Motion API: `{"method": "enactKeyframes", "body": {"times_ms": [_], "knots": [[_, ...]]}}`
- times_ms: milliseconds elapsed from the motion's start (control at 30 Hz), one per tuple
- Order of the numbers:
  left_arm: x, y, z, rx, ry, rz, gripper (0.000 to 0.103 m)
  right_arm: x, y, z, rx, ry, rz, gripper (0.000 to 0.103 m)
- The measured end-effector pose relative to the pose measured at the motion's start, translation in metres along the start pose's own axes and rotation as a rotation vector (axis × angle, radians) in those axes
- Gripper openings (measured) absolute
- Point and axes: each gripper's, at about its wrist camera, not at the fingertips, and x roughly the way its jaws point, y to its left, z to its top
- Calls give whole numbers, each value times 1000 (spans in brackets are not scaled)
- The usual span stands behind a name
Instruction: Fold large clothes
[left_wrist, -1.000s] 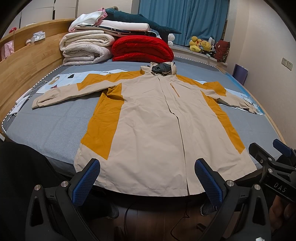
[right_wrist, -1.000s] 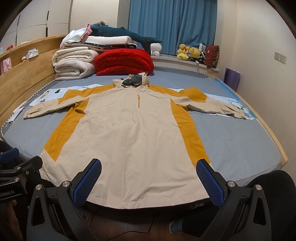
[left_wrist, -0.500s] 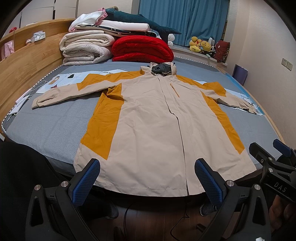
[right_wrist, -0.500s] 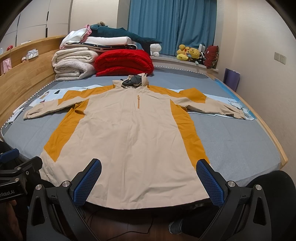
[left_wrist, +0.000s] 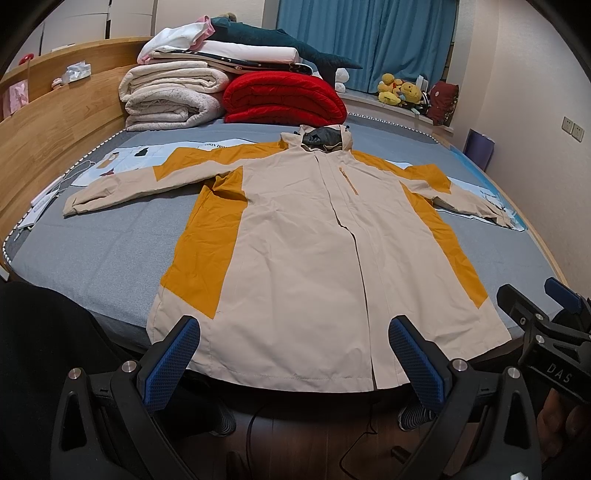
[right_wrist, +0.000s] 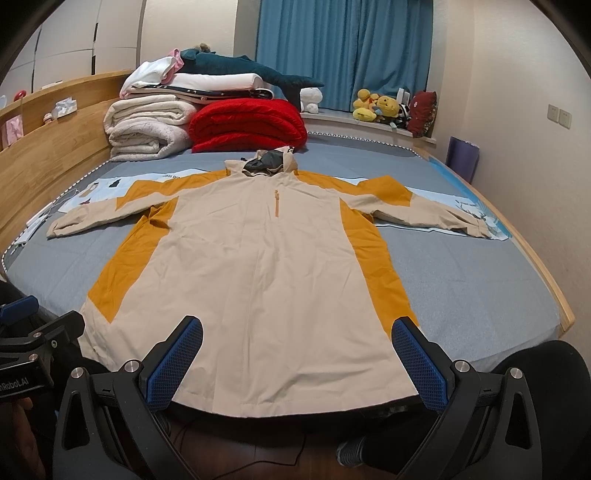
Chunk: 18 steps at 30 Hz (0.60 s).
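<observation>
Jacket (left_wrist: 303, 258) lies flat, front up, on the grey bed (left_wrist: 92, 258), filling the middle of both views. Beige body, orange side panels and shoulders. Sleeves spread out to left and right of frame; hood (left_wrist: 323, 136) at the far end, dark lining showing. Hem hangs slightly over the near bed edge at lower centre (zip closed, small orange chest zip visible).

Left claw (left_wrist: 293, 363) at the bottom of the left wrist view: fingers wide apart, blue pads (left_wrist: 171, 363) bare, nothing between them. It sits just short of the hem, not touching cloth. Right claw (right_wrist: 295, 363) at the bottom of the right wrist view: likewise spread wide, empty, just before the hem.

In the left view the right claw's black body shows at the lower right edge, beside the jacket's corner; a hand (left_wrist: 561, 421) grips it from below. In the right view the left claw's body shows at the lower left edge.

Upper left of frame: white blankets (left_wrist: 173, 96) stacked, red quilt (left_wrist: 284, 98) beside them, both beyond the hood. Blue curtain (left_wrist: 365, 40) at top centre. Plush toys (left_wrist: 400, 92) on the sill, upper right. Wooden headboard (left_wrist: 48, 136) along the left. Dark floor and a thin cable (left_wrist: 255, 428) at bottom centre.
</observation>
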Motion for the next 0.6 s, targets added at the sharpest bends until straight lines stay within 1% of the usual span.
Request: {"method": "enactKeyframes", "body": {"times_ms": [133,300,333,400,433,500,600], "knots": [[0,0,0,0,-1,-2,101,0,0,0,0,-1,0,102],[-5,-6,8,15,-16,-21,78,-1,-1,3,3,-3,3,102],[-7,-9,11,21,-23,-18,76,-3,-1,6,3,-4,4,102],[-11,-14,15,37,-39,-25,67,-3,-1,8,3,-4,9,102],[-12,-15,16,44,-44,-28,65,-4,-2,9,4,-4,13,102],[-15,-18,23,55,-42,-42,52,-5,-4,13,10,-1,26,102],[-24,-17,37,24,-36,-62,43,-7,-7,17,20,-13,24,102]]}}
